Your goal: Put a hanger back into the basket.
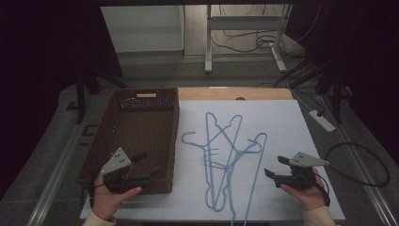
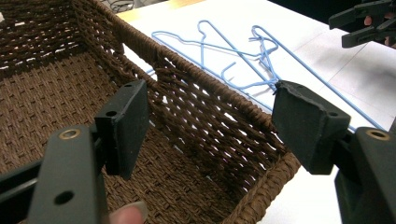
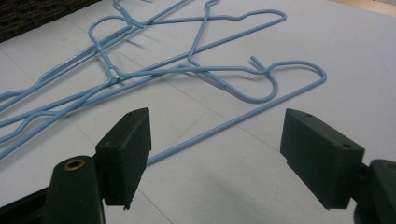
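Note:
A tangle of light blue wire hangers [image 1: 227, 165] lies on the white sheet [image 1: 282, 122] in the middle of the table. Left of it stands an empty brown wicker basket [image 1: 136, 132]. My left gripper [image 1: 149, 164] hovers open over the basket's near right corner; in its own view the open left gripper [image 2: 210, 121] frames the basket wall [image 2: 201, 107], with the hangers [image 2: 268, 84] beyond. My right gripper [image 1: 274, 165] is open just right of the hangers, pointing at them. In the right gripper view, the open right gripper [image 3: 215, 140] sits above a long hanger wire [image 3: 112, 73], touching nothing.
The wooden table edge [image 1: 235, 93] shows behind the sheet. A power strip [image 1: 322, 120] and cables lie on the floor at the right. Desk legs [image 1: 207, 47] stand at the back. The right gripper [image 2: 369, 21] shows far off in the left gripper view.

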Demonstrator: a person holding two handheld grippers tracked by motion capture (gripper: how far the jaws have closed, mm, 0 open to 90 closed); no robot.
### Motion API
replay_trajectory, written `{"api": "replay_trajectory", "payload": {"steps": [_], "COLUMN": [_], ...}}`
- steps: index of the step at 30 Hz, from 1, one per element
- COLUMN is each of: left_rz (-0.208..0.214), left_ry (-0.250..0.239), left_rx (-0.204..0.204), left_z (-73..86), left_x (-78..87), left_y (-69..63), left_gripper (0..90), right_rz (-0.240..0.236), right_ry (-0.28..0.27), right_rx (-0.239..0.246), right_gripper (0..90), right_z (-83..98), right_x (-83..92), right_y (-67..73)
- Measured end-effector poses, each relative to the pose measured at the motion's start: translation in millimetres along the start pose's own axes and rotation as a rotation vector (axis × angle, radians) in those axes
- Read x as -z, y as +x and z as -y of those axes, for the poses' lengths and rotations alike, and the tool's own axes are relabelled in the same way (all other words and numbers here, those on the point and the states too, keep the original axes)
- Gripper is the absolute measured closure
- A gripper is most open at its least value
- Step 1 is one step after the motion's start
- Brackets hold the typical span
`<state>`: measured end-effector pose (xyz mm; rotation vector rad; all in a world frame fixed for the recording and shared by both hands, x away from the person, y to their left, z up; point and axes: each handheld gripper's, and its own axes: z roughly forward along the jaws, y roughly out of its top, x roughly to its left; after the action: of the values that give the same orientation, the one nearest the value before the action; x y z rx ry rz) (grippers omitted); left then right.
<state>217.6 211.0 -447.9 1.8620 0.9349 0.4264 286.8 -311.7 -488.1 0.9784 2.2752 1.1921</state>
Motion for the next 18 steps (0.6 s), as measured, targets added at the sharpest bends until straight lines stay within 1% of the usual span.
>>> {"api": "replay_trajectory", "payload": {"steps": [9,18], "left_rz": [0.008,0.001], "left_ry": [0.002,-0.012], "left_rx": [0.006,0.013], "left_z": [-0.4,-2.7], "left_x": [-0.8,3.7], "left_y": [-0.2,1.0], "left_gripper": [28.8,28.8], "right_rz": [0.002,-0.008], "right_ry": [0.006,0.007], "right_rx": [0.0,-0.021], "right_gripper": [26.0,26.0], "right_z": [0.8,2.8], "right_x": [-0.6,-2.2], "right_y": [-0.9,-5.3]}}
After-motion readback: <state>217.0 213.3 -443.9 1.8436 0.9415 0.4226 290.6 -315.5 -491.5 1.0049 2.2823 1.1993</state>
